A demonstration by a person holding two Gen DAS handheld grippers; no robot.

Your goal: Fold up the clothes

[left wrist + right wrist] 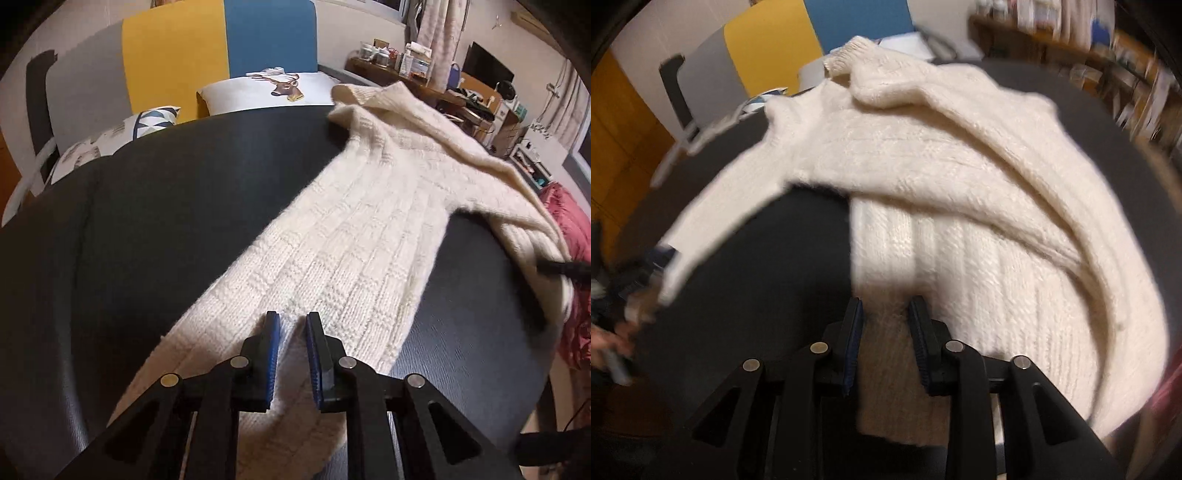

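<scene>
Both the left gripper (292,319) and right gripper (885,306) pinch folds of the cream chunky-knit sweater (369,229) between their jaws, its body stretching ahead across the black tabletop (166,206).

Motion blur smears the shelves (1108,74) in the right wrist view, and the sweater (960,206) hides the table beneath.

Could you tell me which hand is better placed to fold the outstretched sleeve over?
Probably left: the left fingers pinch the outstretched sleeve end of the cream knitted sweater, while the right fingers hold ribbed fabric by the body.
</scene>
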